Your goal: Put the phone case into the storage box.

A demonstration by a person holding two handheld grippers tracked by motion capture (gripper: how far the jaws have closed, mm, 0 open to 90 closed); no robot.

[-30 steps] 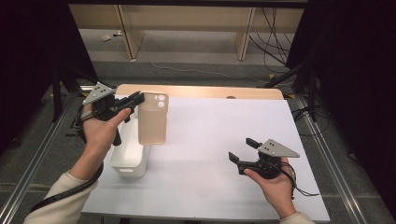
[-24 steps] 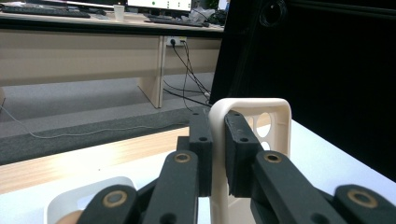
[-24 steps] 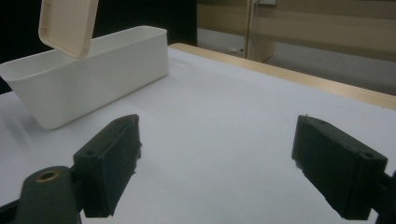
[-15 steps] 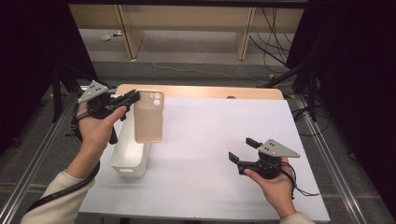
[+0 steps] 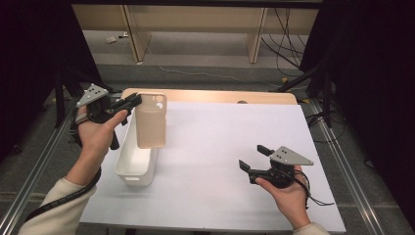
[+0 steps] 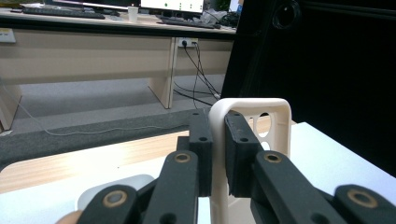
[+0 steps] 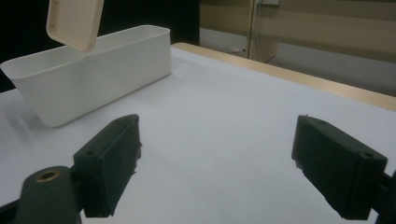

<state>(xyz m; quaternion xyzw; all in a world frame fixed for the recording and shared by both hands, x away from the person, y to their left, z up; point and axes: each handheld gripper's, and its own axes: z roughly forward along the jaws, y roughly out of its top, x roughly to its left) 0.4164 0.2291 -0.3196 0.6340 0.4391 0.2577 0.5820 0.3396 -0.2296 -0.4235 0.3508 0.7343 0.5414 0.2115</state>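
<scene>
A beige phone case (image 5: 150, 121) hangs upright in the air over the white bin (image 5: 128, 169) at the table's left. My left gripper (image 5: 134, 101) is shut on the case's top edge, beside the camera cutout. In the left gripper view the two black pads (image 6: 201, 140) pinch the case's rim (image 6: 247, 105). My right gripper (image 5: 250, 158) rests low over the white table at the right, jaws wide open with nothing between them. From the right gripper view, the case's lower end (image 7: 74, 21) hovers above the bin (image 7: 93, 72).
The white table surface (image 5: 220, 142) has a wooden strip (image 5: 220, 96) along its far edge. Metal rails run down both sides of the table. Beyond it lie a grey floor, cables and desk legs.
The left gripper has carried the phone case slightly left, toward a spot over the bin. The right gripper has stayed in place.
</scene>
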